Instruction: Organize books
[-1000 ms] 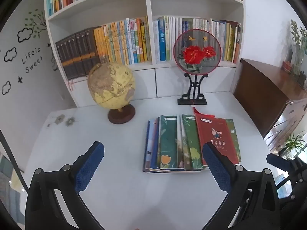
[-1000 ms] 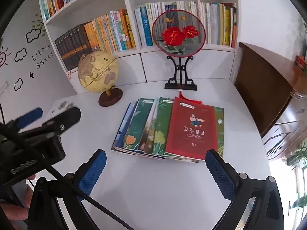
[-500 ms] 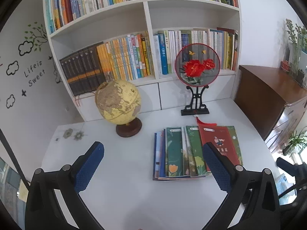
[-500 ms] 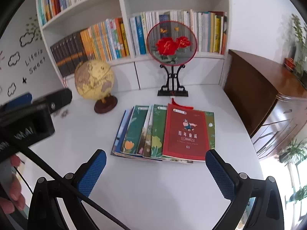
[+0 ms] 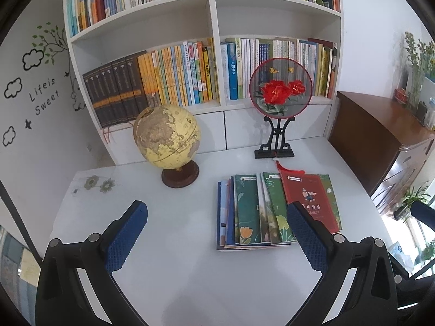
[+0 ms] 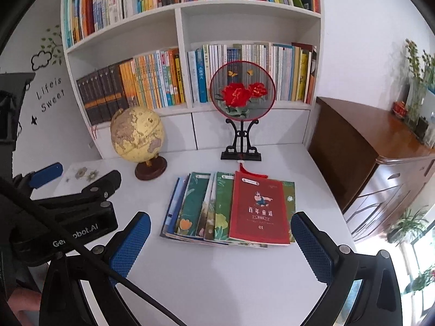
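Beneath the red book point(image 6: 259, 209) we see only edge strips of the fanned books point(image 6: 190, 209); their titles are hidden. Behind it, shelf spines point(image 6: 163, 81) are too small to read. Left of it, the left claw point(image 6: 46, 175) is partly cut off.

A white wooden bookcase point(image 5: 212, 21) fills the upper centre, a brown wooden sideboard point(image 5: 380, 135) stands right, beside a white decal-marked wall point(image 5: 35, 87) at left.

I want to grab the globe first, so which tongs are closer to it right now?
Left. The left tongs sit open on the globe's side of the table; the right tongs hover open before the red book, further off.
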Demonstrator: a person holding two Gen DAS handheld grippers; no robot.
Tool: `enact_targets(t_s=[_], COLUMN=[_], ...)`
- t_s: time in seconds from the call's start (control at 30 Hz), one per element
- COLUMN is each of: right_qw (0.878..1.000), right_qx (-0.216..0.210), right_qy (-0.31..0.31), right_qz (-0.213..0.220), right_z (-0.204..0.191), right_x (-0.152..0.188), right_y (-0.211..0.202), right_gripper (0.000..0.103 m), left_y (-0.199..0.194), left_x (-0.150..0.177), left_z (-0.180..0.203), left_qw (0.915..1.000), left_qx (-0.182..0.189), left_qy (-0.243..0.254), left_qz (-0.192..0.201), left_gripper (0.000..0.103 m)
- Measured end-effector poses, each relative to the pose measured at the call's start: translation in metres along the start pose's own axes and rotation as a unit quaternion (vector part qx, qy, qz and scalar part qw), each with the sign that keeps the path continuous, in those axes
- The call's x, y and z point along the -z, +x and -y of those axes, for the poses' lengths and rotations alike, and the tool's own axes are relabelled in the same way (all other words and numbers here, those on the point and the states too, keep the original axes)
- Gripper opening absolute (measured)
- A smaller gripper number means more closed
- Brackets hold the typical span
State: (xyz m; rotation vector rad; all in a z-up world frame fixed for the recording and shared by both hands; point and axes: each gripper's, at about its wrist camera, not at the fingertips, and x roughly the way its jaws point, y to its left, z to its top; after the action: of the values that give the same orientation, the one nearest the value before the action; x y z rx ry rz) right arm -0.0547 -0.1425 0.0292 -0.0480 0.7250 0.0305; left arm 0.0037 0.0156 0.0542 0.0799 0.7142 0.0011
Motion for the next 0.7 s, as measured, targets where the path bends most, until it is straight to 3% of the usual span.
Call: enact_targets(t_s=[0.17, 0.4, 0.7], right_qw=[1.000, 1.000, 1.000], right_qx=[-0.001, 0.011, 0.015], right_qy=[0.027, 0.018, 0.020], right_qz=[-0.013, 0.004, -0.006], right_z=[-0.001, -0.018, -0.042], right_x=[0.003, -0.002, 0.000], right_y=[0.000, -0.007, -0.003], right_gripper=[0.103, 0.103, 0.103], left_y=[0.000, 0.000, 0.010], left_x=[0.004, 0.005, 0.012], left_z=[-0.012, -0.035, -0.047], left_qw=[1.0000, 0.9999, 0.9994], left_qx=[0.008, 0.006, 0.019], left_qy=[-0.005, -0.013, -0.028], left_qz=[0.003, 0.010, -0.006], left_gripper=[0.102, 0.102, 0.102])
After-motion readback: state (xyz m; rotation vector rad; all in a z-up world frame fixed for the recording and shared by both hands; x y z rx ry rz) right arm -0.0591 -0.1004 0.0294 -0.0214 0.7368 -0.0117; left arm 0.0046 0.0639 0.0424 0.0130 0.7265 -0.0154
